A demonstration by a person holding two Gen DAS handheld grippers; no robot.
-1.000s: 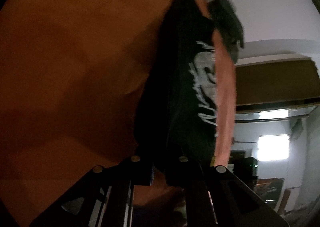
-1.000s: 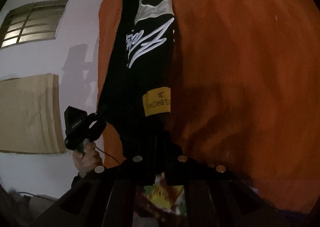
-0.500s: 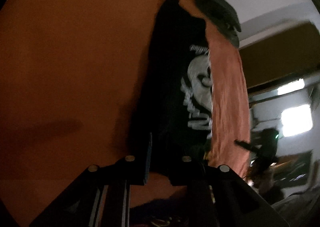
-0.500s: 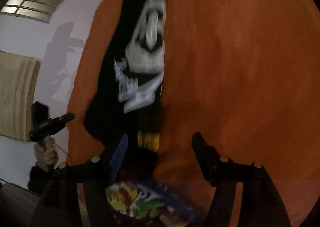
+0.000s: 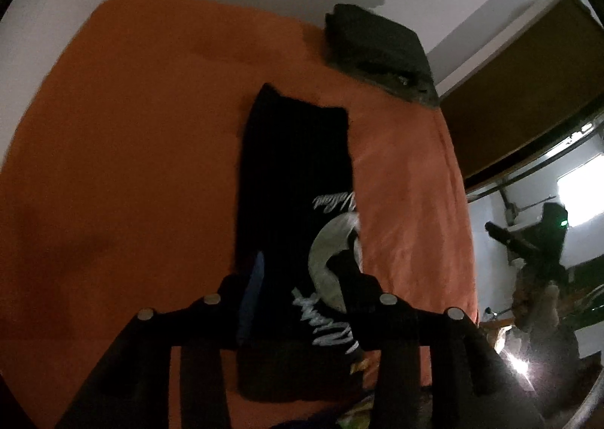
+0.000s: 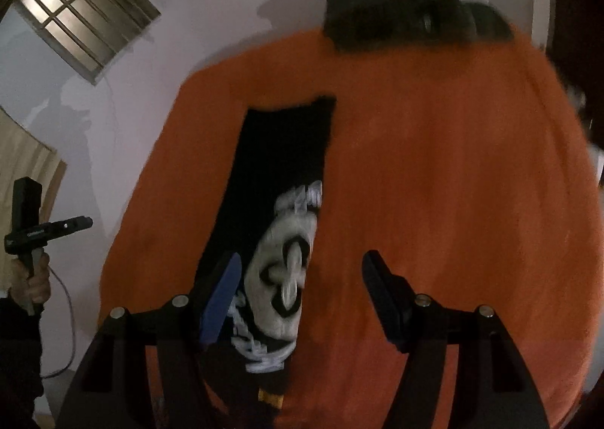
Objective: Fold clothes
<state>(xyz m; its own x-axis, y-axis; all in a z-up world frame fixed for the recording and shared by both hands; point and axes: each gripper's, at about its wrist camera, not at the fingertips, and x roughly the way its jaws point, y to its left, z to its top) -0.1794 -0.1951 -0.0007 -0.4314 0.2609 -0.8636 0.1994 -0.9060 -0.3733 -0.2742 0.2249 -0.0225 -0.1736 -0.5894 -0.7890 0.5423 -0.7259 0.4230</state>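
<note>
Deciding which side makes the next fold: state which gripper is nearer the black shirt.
Hard to tell. The left gripper straddles the black shirt; the right gripper straddles its right edge, both open.

Black printed shirt (image 5: pixel 294 179), folded into long strip, flat on orange cover (image 5: pixel 124 149)

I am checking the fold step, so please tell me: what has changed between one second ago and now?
Both grippers let go of the black printed T-shirt. The right gripper opened first, the left gripper after it, and both drew back. The shirt now lies as a long folded strip on the orange sheet. The dark folded pile at the far edge stayed in place.
</note>
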